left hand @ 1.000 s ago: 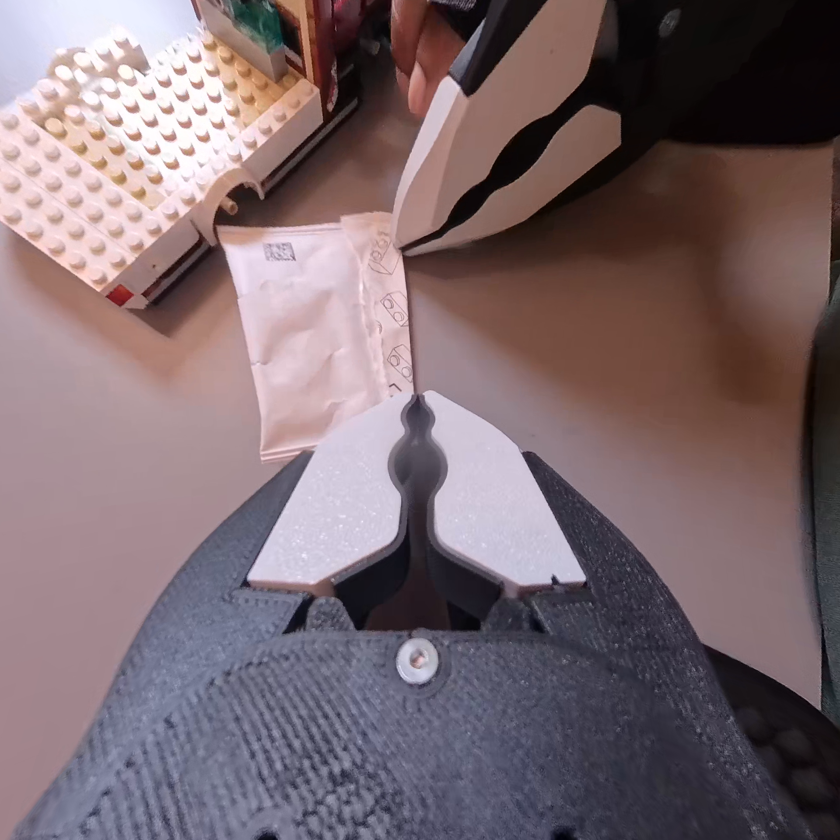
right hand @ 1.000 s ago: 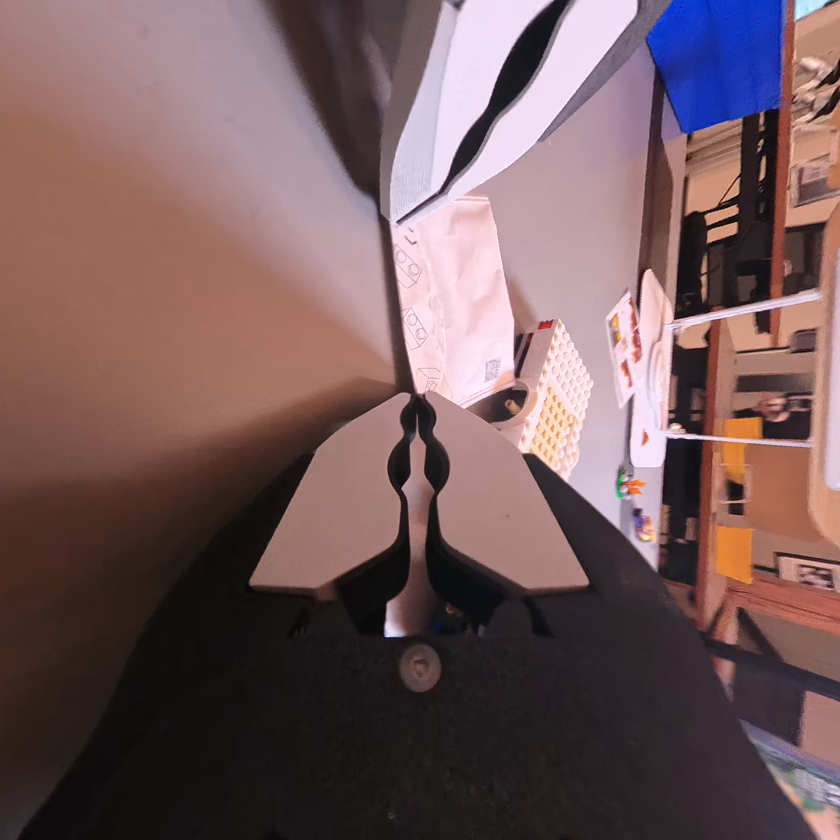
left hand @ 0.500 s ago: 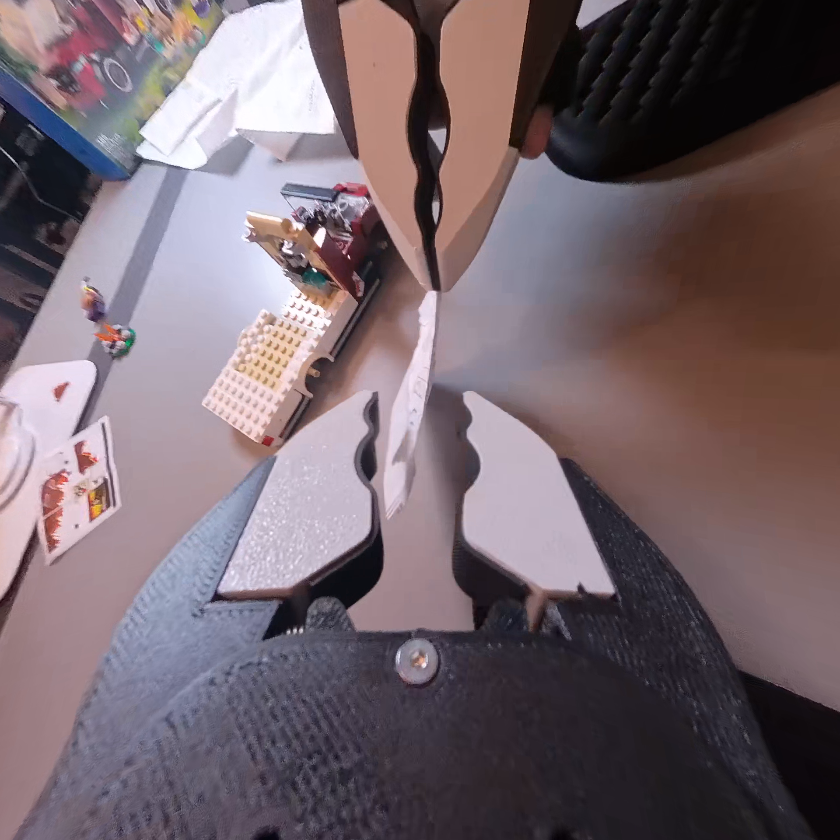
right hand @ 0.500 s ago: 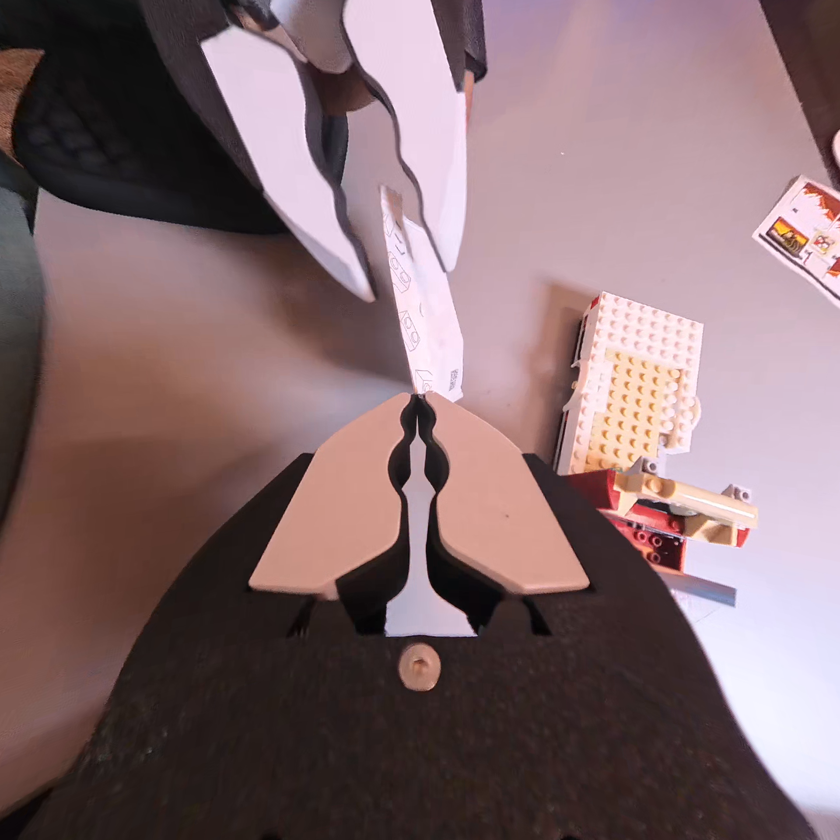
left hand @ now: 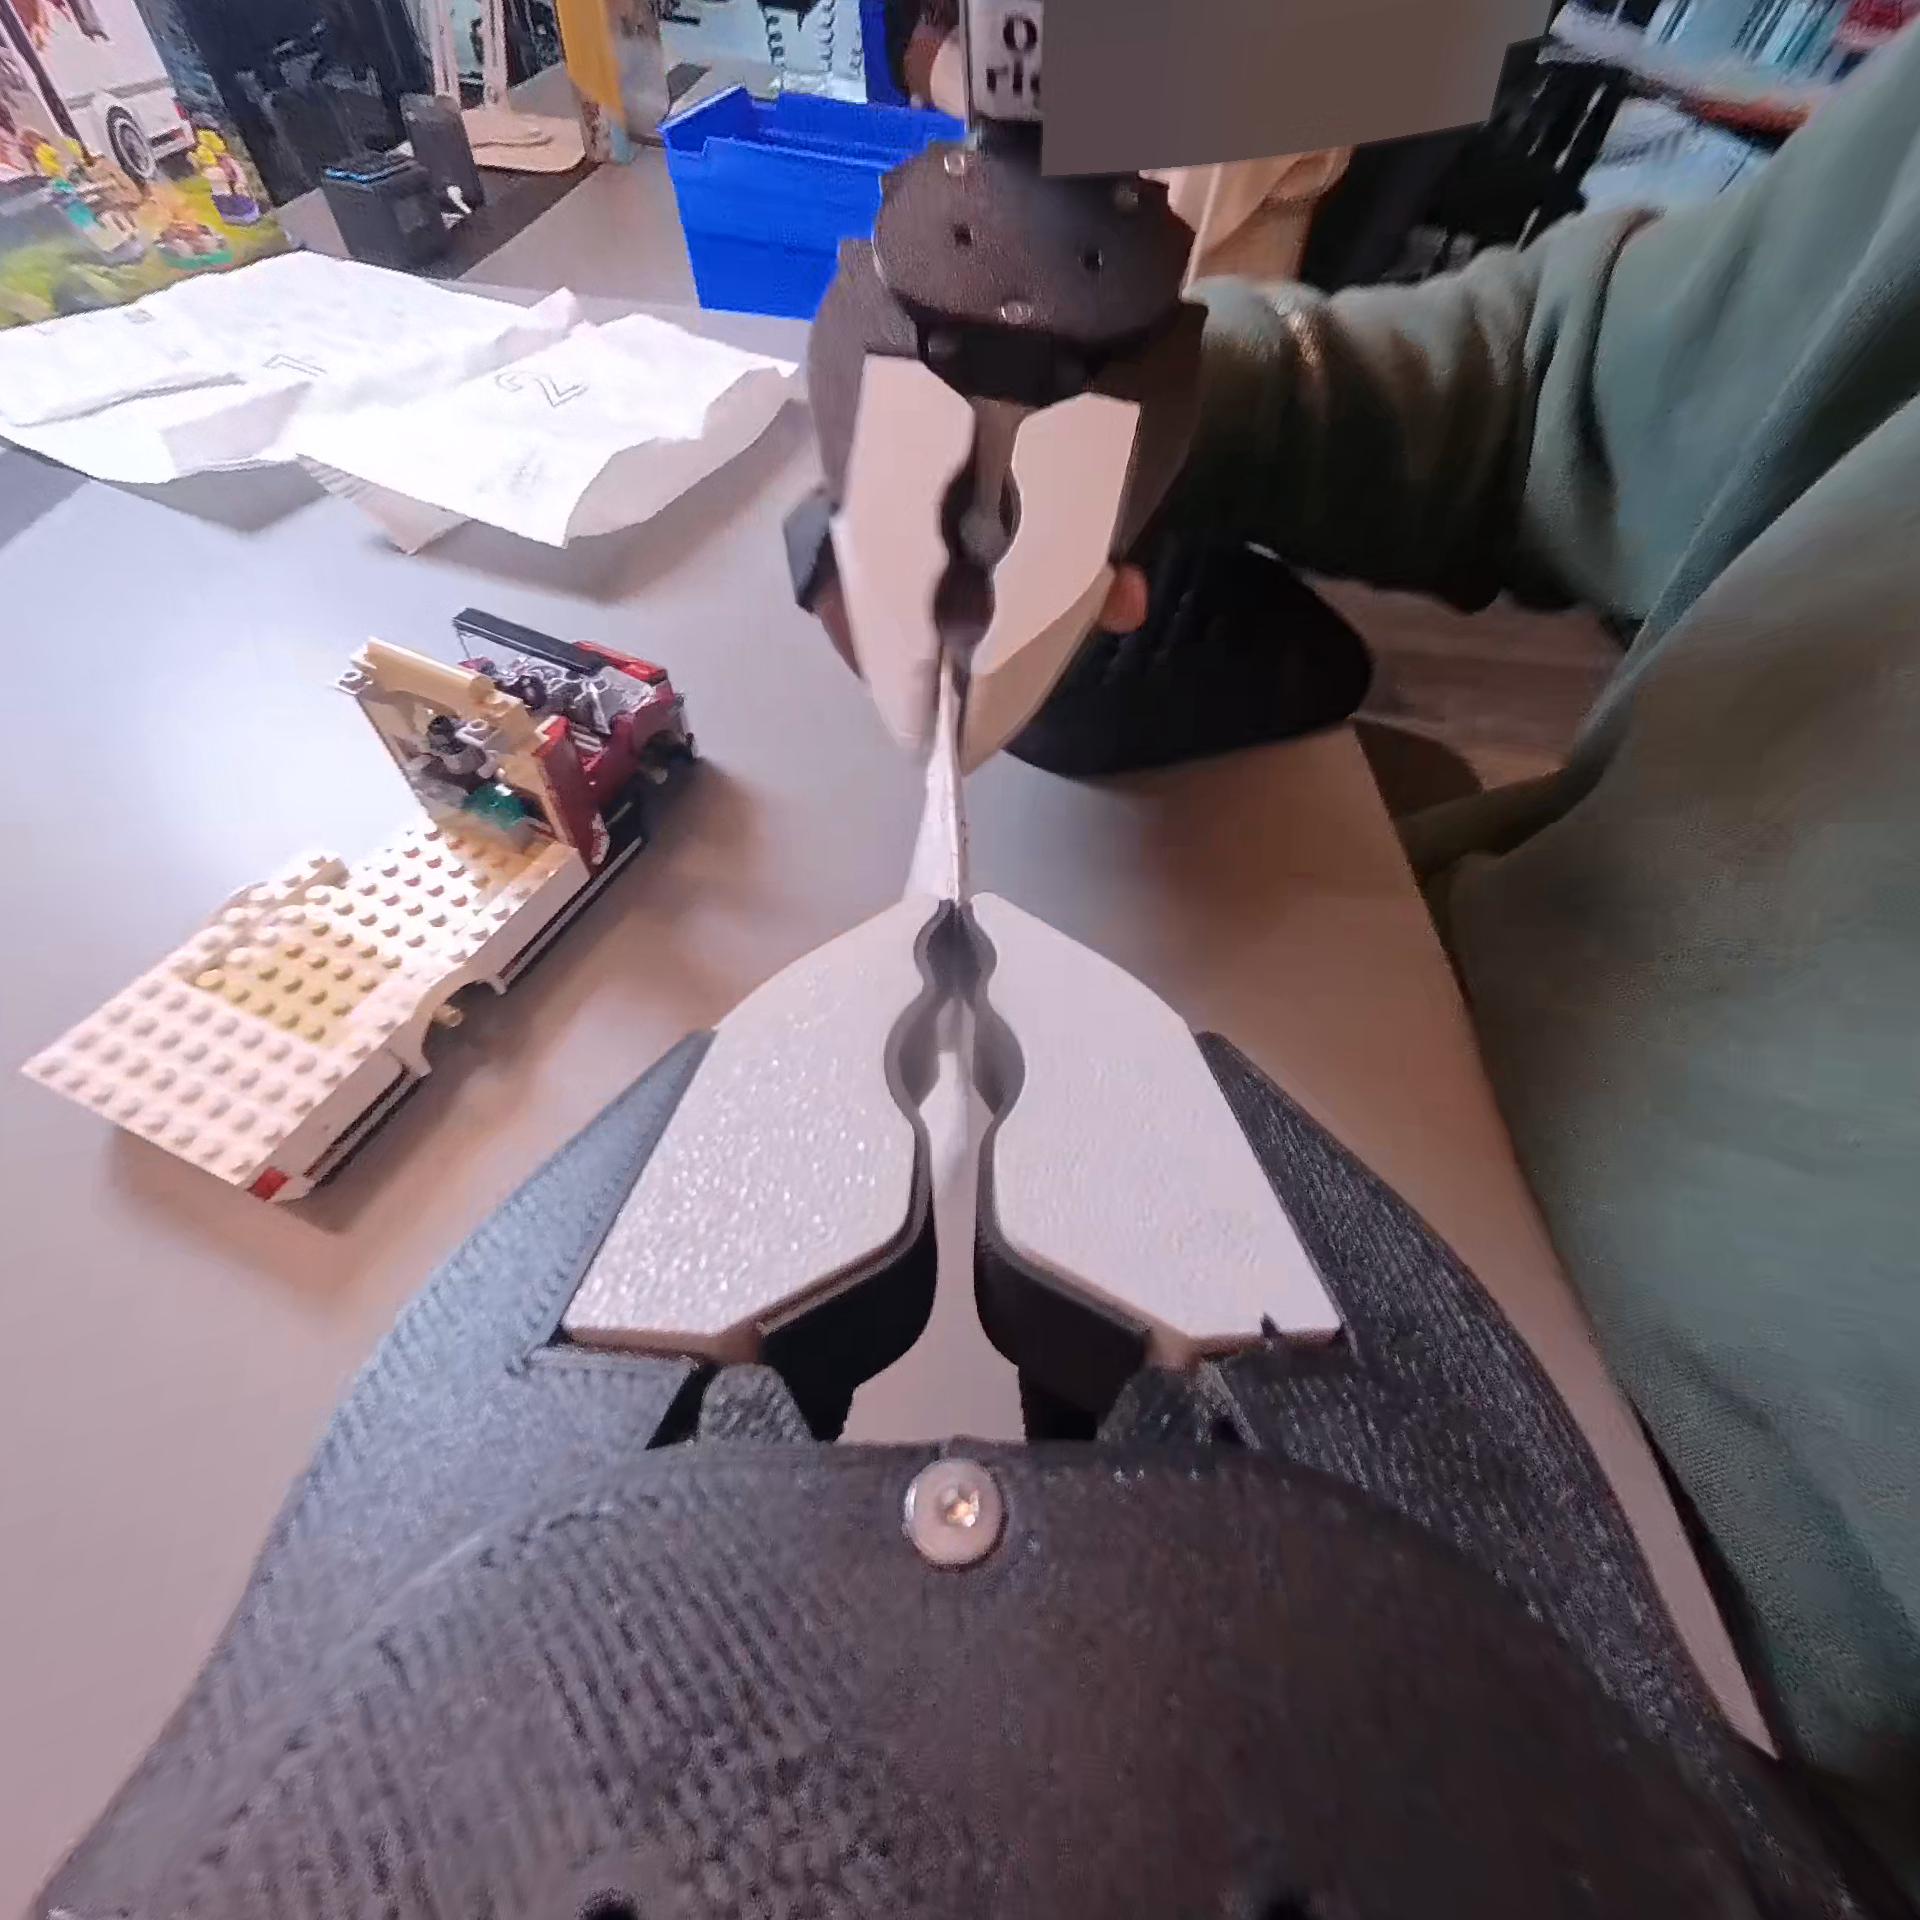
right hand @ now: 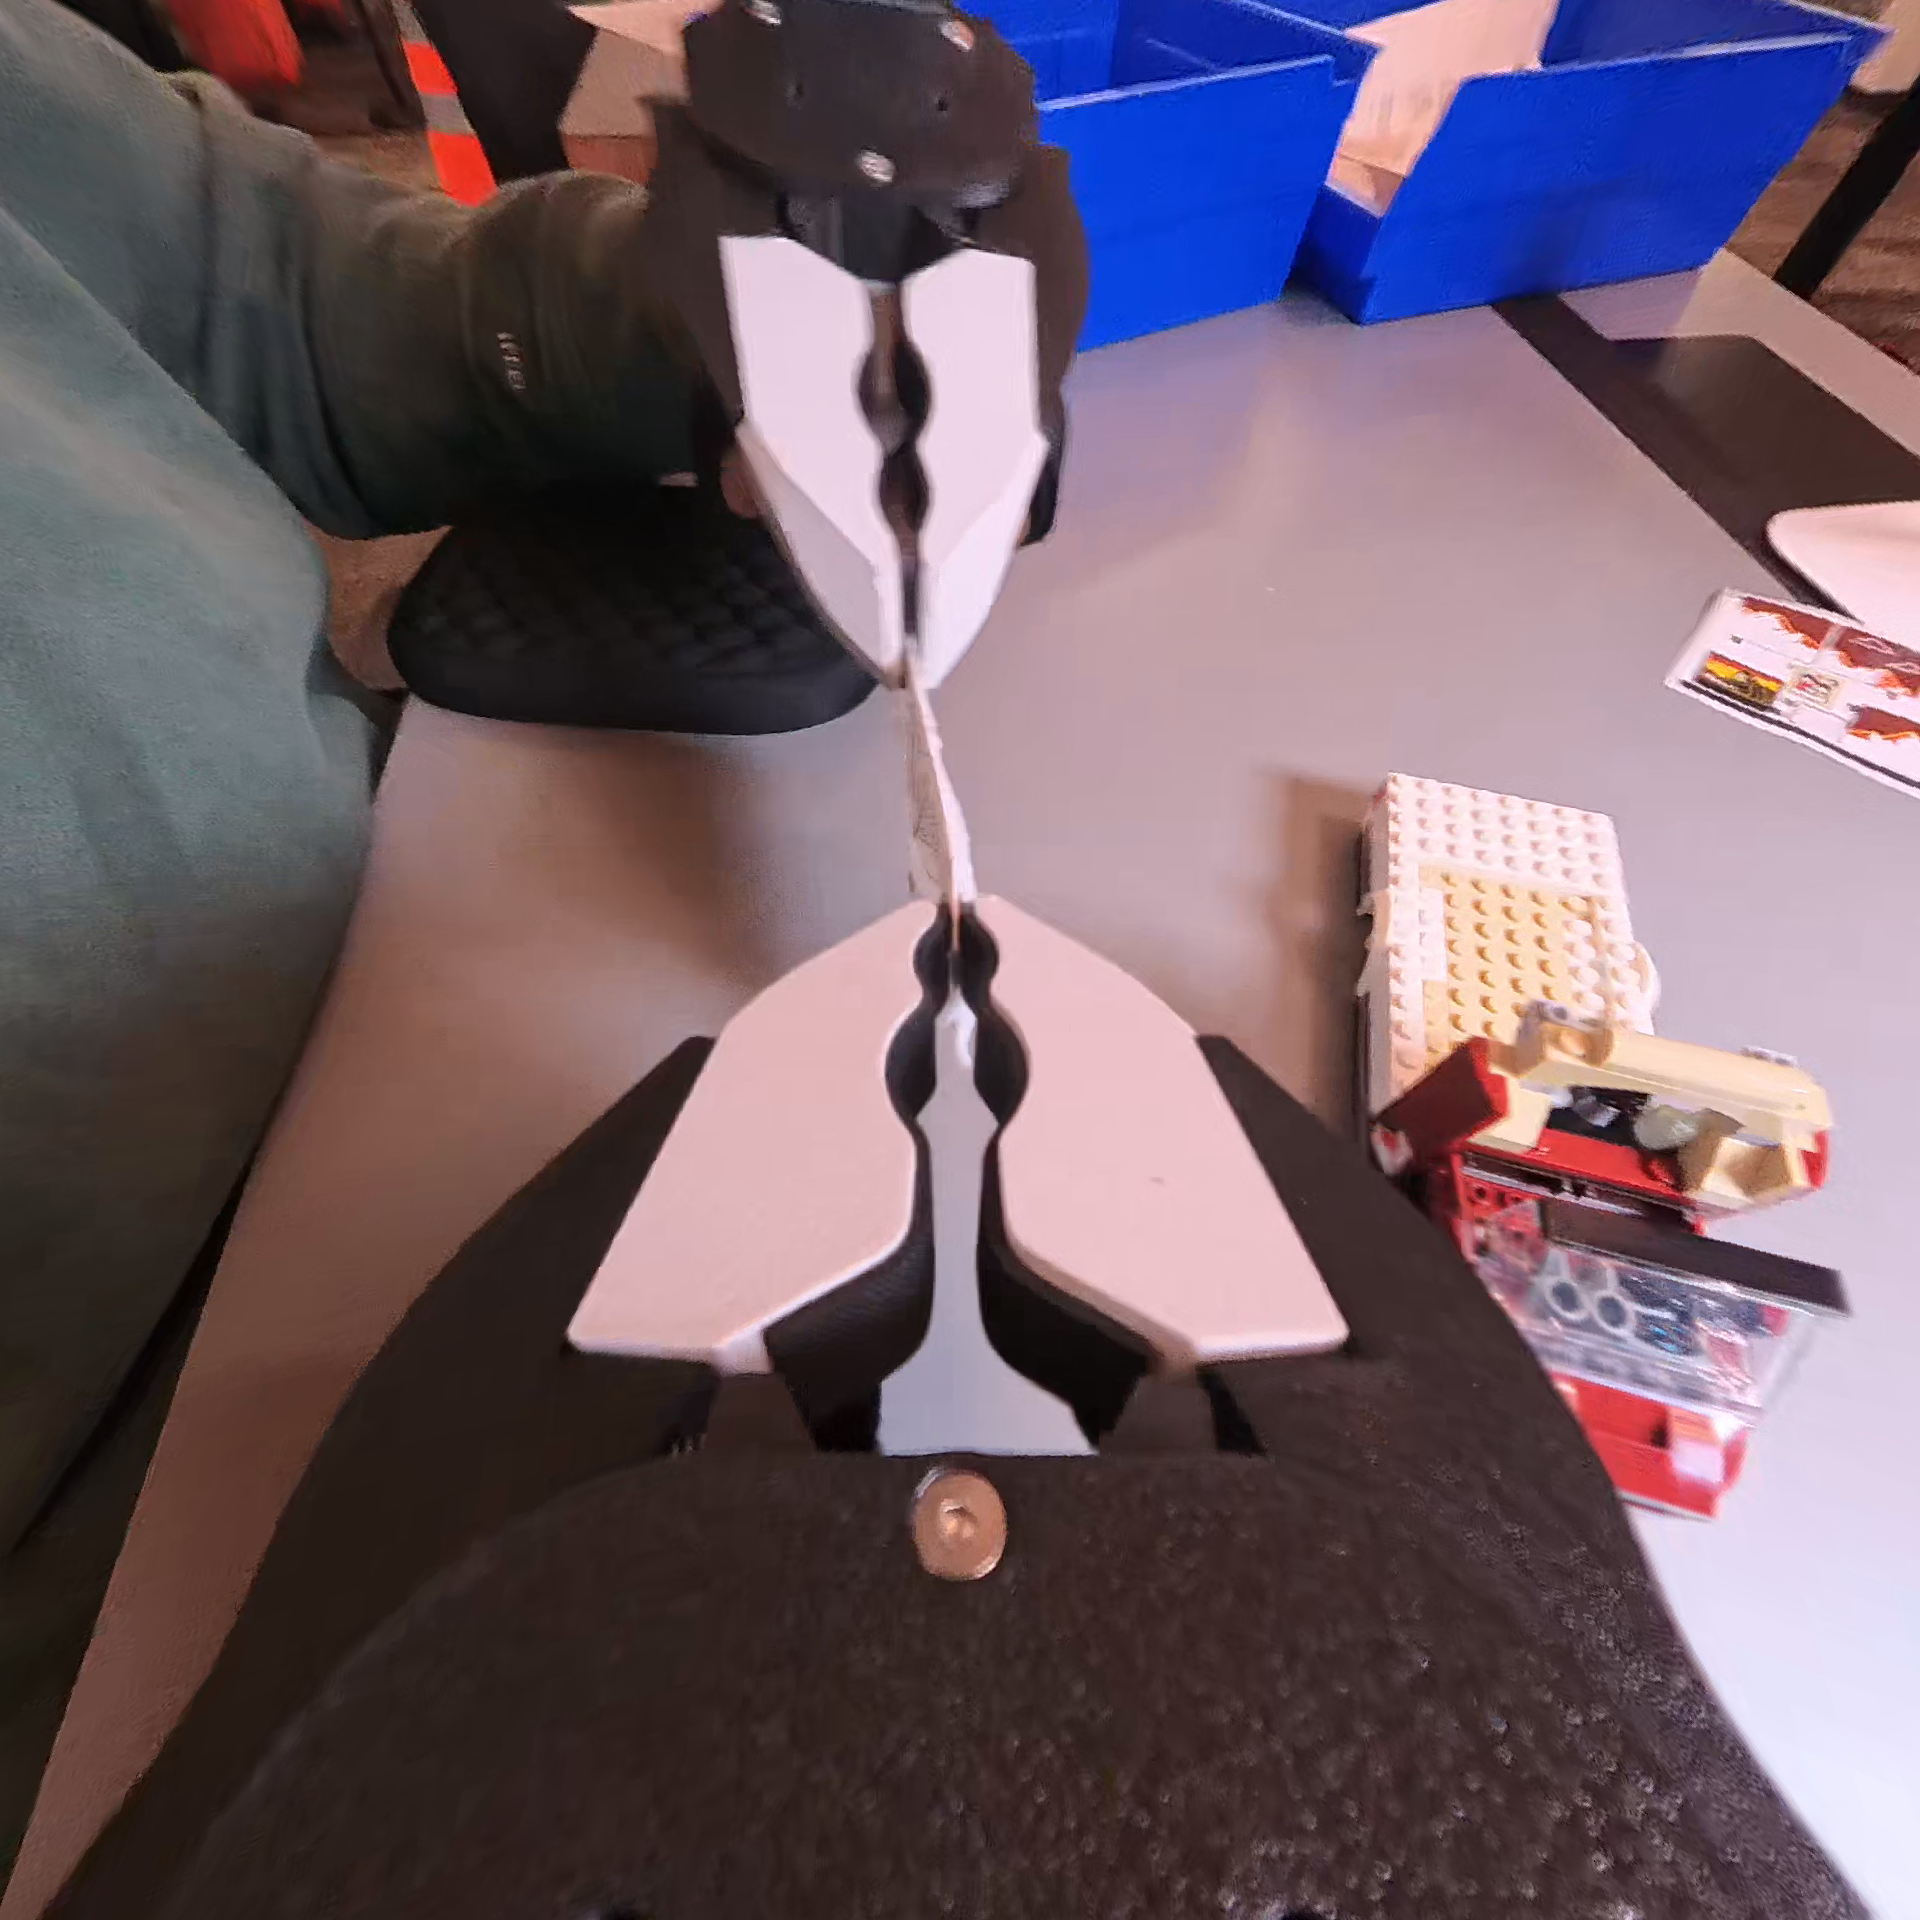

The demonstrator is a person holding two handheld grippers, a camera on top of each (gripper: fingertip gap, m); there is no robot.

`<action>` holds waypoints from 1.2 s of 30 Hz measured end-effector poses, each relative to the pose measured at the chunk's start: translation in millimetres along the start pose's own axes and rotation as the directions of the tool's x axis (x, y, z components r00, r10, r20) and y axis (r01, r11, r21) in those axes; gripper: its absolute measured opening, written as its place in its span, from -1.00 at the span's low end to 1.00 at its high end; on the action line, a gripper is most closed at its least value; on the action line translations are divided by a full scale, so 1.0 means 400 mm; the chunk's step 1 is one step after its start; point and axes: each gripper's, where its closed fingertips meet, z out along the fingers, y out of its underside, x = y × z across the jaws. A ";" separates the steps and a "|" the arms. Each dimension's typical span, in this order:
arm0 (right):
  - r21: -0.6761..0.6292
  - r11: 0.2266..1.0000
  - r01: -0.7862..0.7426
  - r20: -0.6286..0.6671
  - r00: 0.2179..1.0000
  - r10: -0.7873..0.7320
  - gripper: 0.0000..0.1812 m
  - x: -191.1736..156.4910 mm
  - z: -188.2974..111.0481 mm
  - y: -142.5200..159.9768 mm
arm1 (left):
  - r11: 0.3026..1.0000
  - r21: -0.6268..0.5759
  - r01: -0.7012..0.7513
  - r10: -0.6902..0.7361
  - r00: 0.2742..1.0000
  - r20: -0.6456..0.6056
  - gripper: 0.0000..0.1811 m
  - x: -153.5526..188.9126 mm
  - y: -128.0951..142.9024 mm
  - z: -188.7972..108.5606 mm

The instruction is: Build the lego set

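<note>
The left gripper point(left hand: 954, 906) and right gripper point(right hand: 951, 909) face each other tip to tip above the grey table point(left hand: 187, 665), each clamped on an opposite end of a white paper parts bag point(left hand: 943, 800) stretched edge-on between them. The part-built Lego vehicle point(left hand: 374, 914) sits on the table nearby.

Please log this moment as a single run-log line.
left gripper: shut on paper bag | right gripper: shut on paper bag | paper bag: held taut between both, above table | lego model: untouched
</note>
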 end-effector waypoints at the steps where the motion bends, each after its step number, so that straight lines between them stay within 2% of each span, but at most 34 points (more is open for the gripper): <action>1: 0.010 1.000 0.001 0.014 1.000 -0.001 -0.99 -0.009 -0.001 0.000 | 1.000 0.011 0.016 -0.016 1.000 -0.004 -1.00 -0.002 -0.002 0.001; 4: 0.027 0.996 -0.079 0.062 0.995 0.077 -0.99 -0.018 -0.028 -0.014 | 0.991 0.093 0.097 -0.097 0.995 -0.010 -0.93 -0.013 -0.023 0.005; 5: 0.029 0.994 -0.106 0.062 0.993 0.104 -0.99 -0.008 -0.047 -0.019 | 0.989 0.104 0.101 -0.104 0.994 0.022 -0.76 -0.028 -0.024 0.004; 6: 0.029 0.989 -0.143 0.053 0.989 0.141 -0.99 0.010 -0.074 -0.022 | 0.991 0.106 0.084 -0.091 0.994 0.063 -0.68 -0.045 -0.022 0.000; 9: 0.059 0.956 -0.287 -0.045 0.956 0.290 -0.99 0.125 -0.195 -0.029 | 0.982 0.172 0.073 -0.093 0.990 0.109 -0.72 -0.072 -0.037 -0.024; 12: 0.081 0.897 -0.434 -0.155 0.884 0.441 -0.99 0.296 -0.343 0.000 | 0.975 0.198 0.100 -0.128 0.982 0.138 -0.77 -0.098 -0.033 -0.033; 14: 0.102 0.846 -0.523 -0.218 0.818 0.532 -0.99 0.433 -0.441 0.042 | 0.976 0.183 0.119 -0.148 0.978 0.150 -0.80 -0.110 -0.016 -0.029; 17: 0.117 0.737 -0.665 -0.233 0.703 0.671 -0.99 0.616 -0.562 0.124 | 0.977 0.165 0.133 -0.159 0.974 0.160 -0.82 -0.117 0.004 -0.022; 21: 0.141 0.654 -0.743 -0.323 0.590 0.740 -0.99 0.804 -0.673 0.242 | 0.976 0.166 0.141 -0.173 0.966 0.195 -0.84 -0.139 0.021 -0.027; 26: 0.166 0.531 -0.831 -0.457 0.412 0.788 -0.97 0.930 -0.728 0.414 | 0.966 0.195 0.172 -0.215 0.951 0.223 -0.87 -0.171 0.033 -0.042; 29: 0.168 0.499 -0.850 -0.574 0.327 0.751 -0.62 0.960 -0.751 0.512 | 0.963 0.184 0.195 -0.235 0.946 0.223 -0.87 -0.182 0.048 -0.038; 31: 0.177 0.563 -0.808 -0.641 0.339 0.688 -0.54 0.968 -0.777 0.526 | 0.962 0.178 0.206 -0.243 0.946 0.215 -0.87 -0.182 0.053 -0.034; 32: 0.177 0.616 -0.768 -0.653 0.376 0.657 -0.54 0.961 -0.787 0.510 | 0.963 0.174 0.207 -0.242 0.947 0.211 -0.87 -0.180 0.054 -0.032; 34: 0.151 0.695 -0.703 -0.584 0.504 0.636 -0.54 0.900 -0.778 0.452 | 0.967 0.160 0.198 -0.229 0.951 0.208 -0.87 -0.175 0.057 -0.028; 36: 0.054 0.708 -0.704 -0.469 0.608 0.641 -0.51 0.794 -0.754 0.423 | 0.972 0.144 0.188 -0.214 0.957 0.195 -0.87 -0.168 0.062 -0.021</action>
